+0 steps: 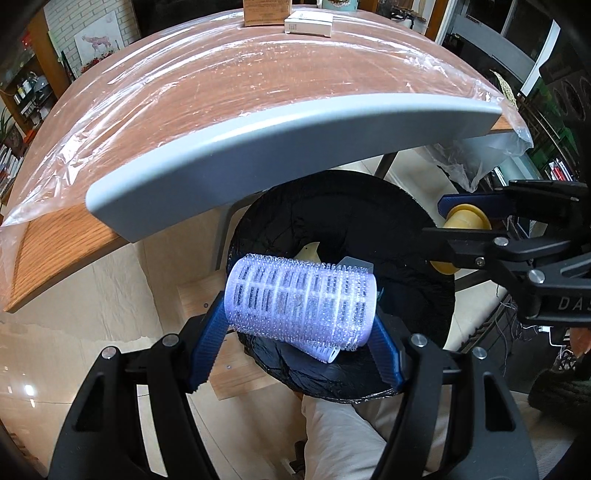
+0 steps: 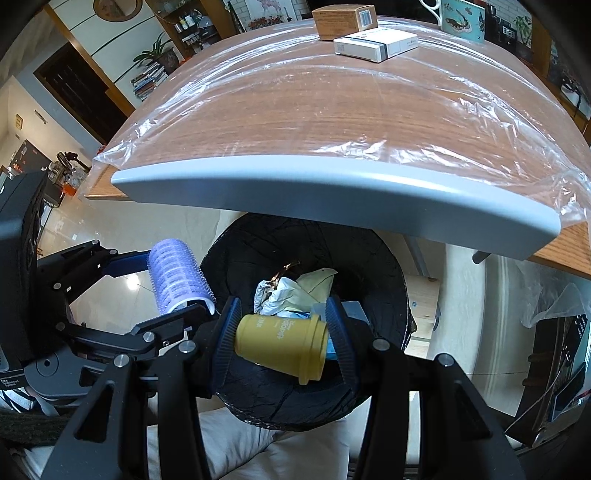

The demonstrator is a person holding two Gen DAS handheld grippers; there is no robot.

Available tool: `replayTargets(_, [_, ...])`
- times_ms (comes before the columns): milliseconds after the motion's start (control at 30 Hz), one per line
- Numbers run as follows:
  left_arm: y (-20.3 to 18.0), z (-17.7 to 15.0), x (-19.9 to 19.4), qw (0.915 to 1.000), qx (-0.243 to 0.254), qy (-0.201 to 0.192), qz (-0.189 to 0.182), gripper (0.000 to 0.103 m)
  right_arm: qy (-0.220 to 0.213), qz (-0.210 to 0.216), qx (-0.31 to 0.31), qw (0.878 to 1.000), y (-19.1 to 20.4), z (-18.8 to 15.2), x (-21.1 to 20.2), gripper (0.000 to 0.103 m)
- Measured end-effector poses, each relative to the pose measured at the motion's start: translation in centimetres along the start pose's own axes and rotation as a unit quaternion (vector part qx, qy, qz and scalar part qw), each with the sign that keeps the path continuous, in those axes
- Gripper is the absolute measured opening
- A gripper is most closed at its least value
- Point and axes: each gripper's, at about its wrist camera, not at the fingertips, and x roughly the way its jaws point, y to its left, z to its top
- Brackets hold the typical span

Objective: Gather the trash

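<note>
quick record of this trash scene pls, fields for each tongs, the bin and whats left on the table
left tongs: shut on purple hair roller, held over the bin
right tongs: shut on yellow cup, held over the bin
bin: black liner, below the table edge, crumpled paper inside
table: plastic-covered; brown box, white box and mug at the far side

Letters "DA" on the right hand-held gripper (image 1: 439,236); other print illegible.
</note>
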Motion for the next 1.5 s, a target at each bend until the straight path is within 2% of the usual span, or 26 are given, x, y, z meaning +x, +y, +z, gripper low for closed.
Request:
replayTargets(633, [-0.5, 0.6, 1.2, 0.9998, 0.015, 0.006, 0.009, 0.070, 0.012, -0.006, -0.003, 1.000, -0.5, 0.5, 0.6, 0.047])
replayTargets(700, [-0.4, 0.7, 1.1, 0.9999, 0.014, 0.001, -0.001, 0.070, 0.012, -0.005, -0.003, 1.000, -0.7, 0.5, 0.7, 0.048])
replayTargets(733, [-0.4, 0.8, 0.9, 0.9999, 0.012, -0.006, -0.007, 0.071, 0.010, -0.001, -0.004, 1.000, -0.7, 0.5, 0.6, 0.049])
replayTargets(800, [-0.3, 0.9, 0.8, 0.9999, 0.008, -0.014, -0.005, 0.075, 0.007, -0.003, -0.002, 1.000, -0.7, 0.6, 0.4, 0.068])
replayTargets(867, [-0.1, 0.9, 0.6, 0.9997, 0.003, -0.021, -0.009, 0.084, -0.002, -0.001, 0.004, 1.000, -0.9, 0.5, 0.0, 0.074])
replayTargets(1167, [0.4, 1.1, -0.6, 0.9995, 0.003, -0.030, -0.009, 0.085, -0.025, -0.003, 0.025, 0.999, -1.5, 0.7, -2.6, 0.074])
replayTargets(1300, [0.6, 1.5, -2.2, 0.9992, -0.004, -0.040, -0.006, 0.085, -0.047, -0.010, 0.036, 0.998, -1.8, 0.9, -4.6, 0.081])
replayTargets(1433, [1.3, 2.4, -6.2, 0.9960, -0.012, -0.087, -0.021, 0.085, -0.075, -0.030, 0.035, 0.996, -1.5, 1.6, -7.0, 0.081])
replayTargets(1500, [1.5, 3.4, -9.4, 0.9904, -0.005, -0.136, -0.027, 0.085, -0.105, -0.040, 0.034, 0.993, -1.1, 2.2, -8.7, 0.082])
